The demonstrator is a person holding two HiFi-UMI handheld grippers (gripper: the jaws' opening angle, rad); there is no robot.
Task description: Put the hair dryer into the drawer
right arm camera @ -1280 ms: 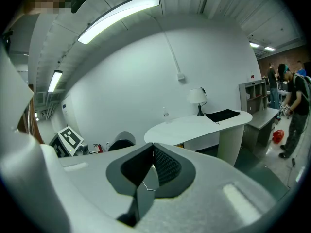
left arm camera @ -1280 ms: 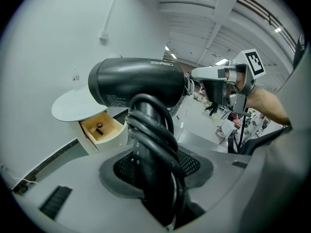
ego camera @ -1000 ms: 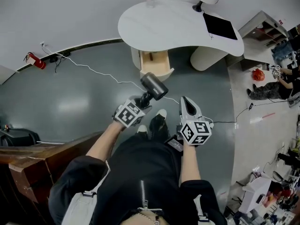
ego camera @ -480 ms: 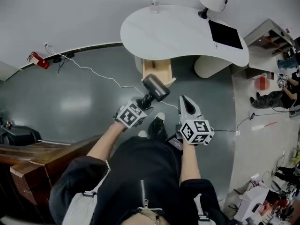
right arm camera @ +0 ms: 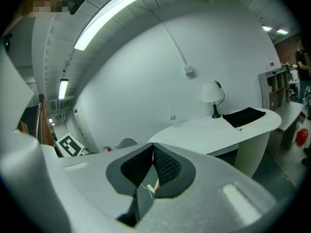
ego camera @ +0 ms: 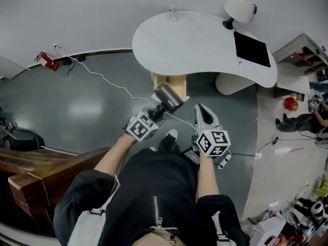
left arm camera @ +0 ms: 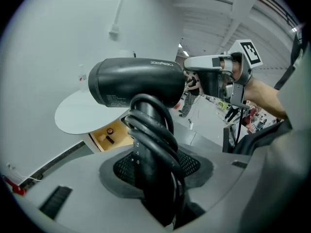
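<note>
Now my left claw [ego camera: 155, 113] pinches the hair dryer [ego camera: 167, 97] by its handle; my right claw [ego camera: 201, 110] is pressed together, empty. The open drawer [ego camera: 164, 80] holds a few small items [left arm camera: 110, 131].

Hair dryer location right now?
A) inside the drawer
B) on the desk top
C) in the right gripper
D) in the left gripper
D: the left gripper is shut on the handle of the hair dryer, with the cord wound round it. The open drawer lies ahead, and the right gripper is shut on nothing.
</note>
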